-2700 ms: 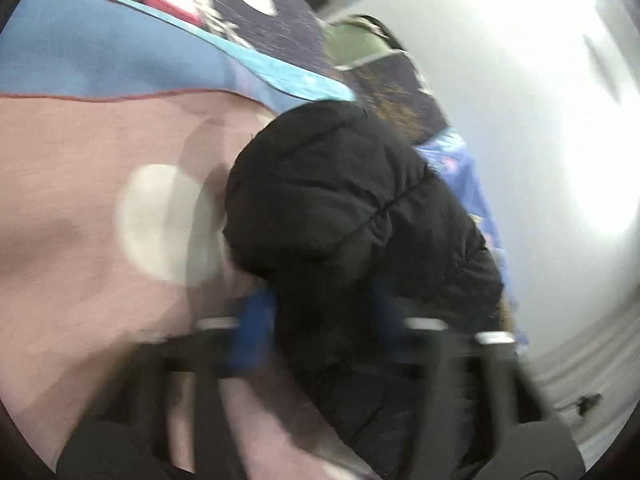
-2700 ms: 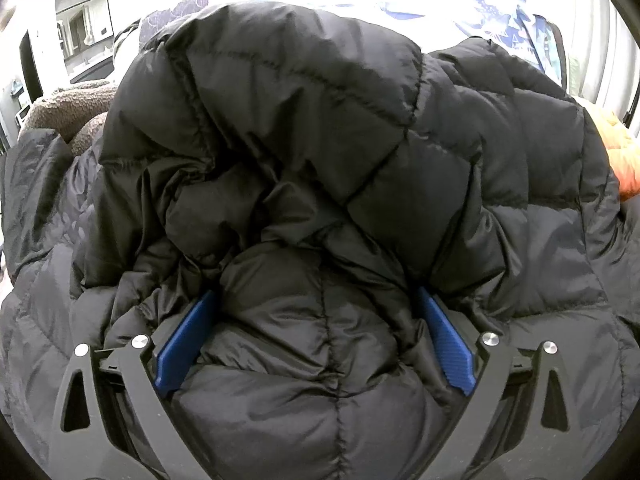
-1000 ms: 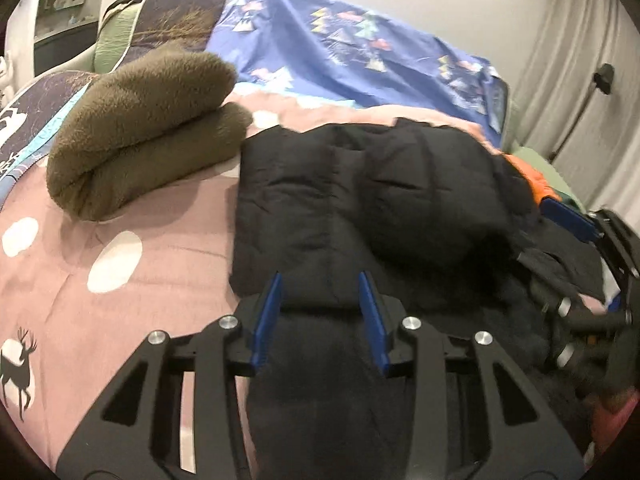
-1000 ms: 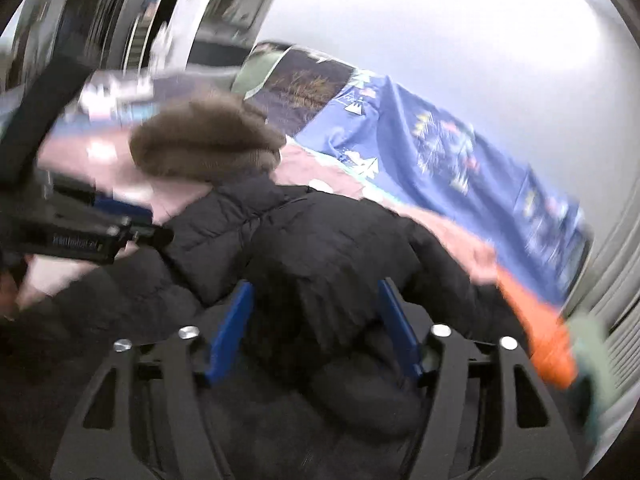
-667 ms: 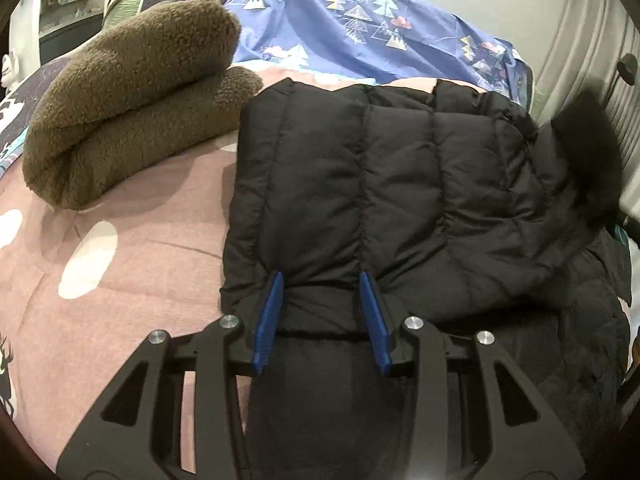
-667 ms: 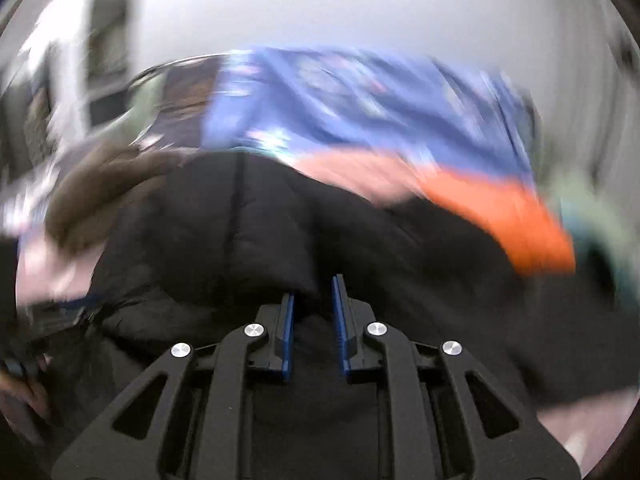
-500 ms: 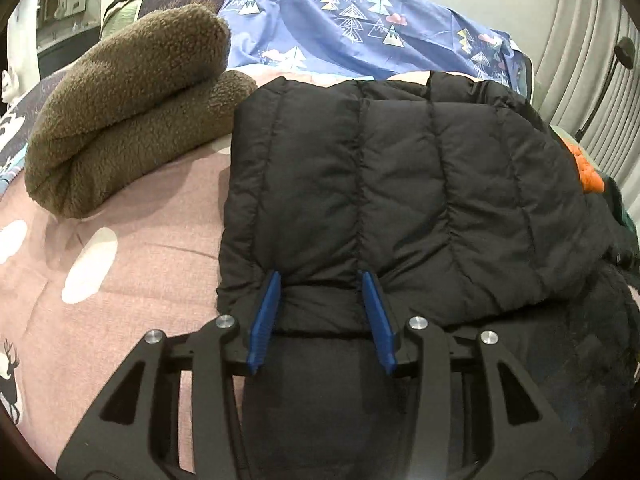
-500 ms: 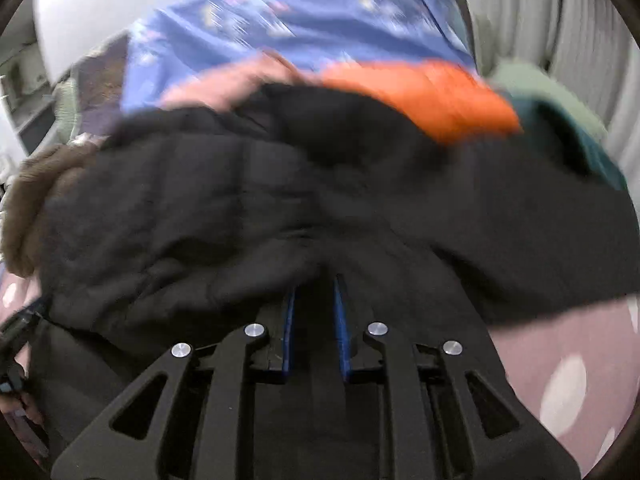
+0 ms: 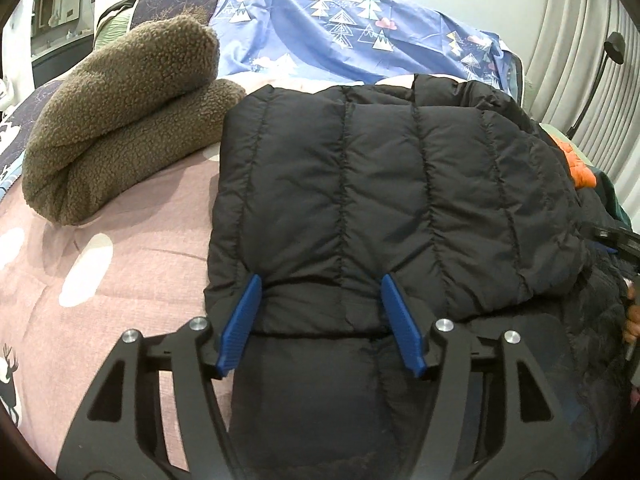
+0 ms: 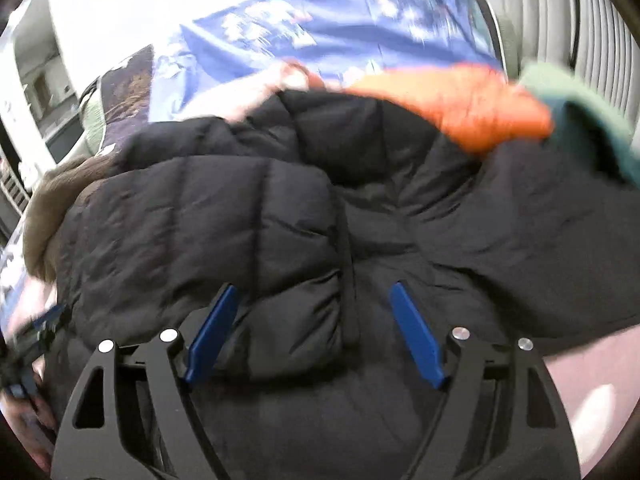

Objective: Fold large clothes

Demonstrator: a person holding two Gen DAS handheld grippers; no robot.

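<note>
A black quilted puffer jacket (image 9: 380, 192) lies folded over itself on the pink bedspread (image 9: 120, 264). My left gripper (image 9: 320, 292) is open, its blue pads straddling the near edge of the folded layer without clamping it. In the right wrist view the same jacket (image 10: 280, 232) fills the middle. My right gripper (image 10: 314, 304) is open over the jacket's right side, holding nothing. The right gripper's tip also shows at the far right edge of the left wrist view (image 9: 618, 236).
A rolled brown fleece (image 9: 120, 112) lies left of the jacket. A blue patterned sheet (image 9: 340, 36) covers the bed's far end. An orange garment (image 10: 472, 104) and a green one (image 10: 592, 120) lie right of the jacket. Curtains (image 9: 592, 60) hang at the right.
Both grippers have opened: the left spread its pads wider, and the right let go of the jacket after laying its upper part flat over the lower part.
</note>
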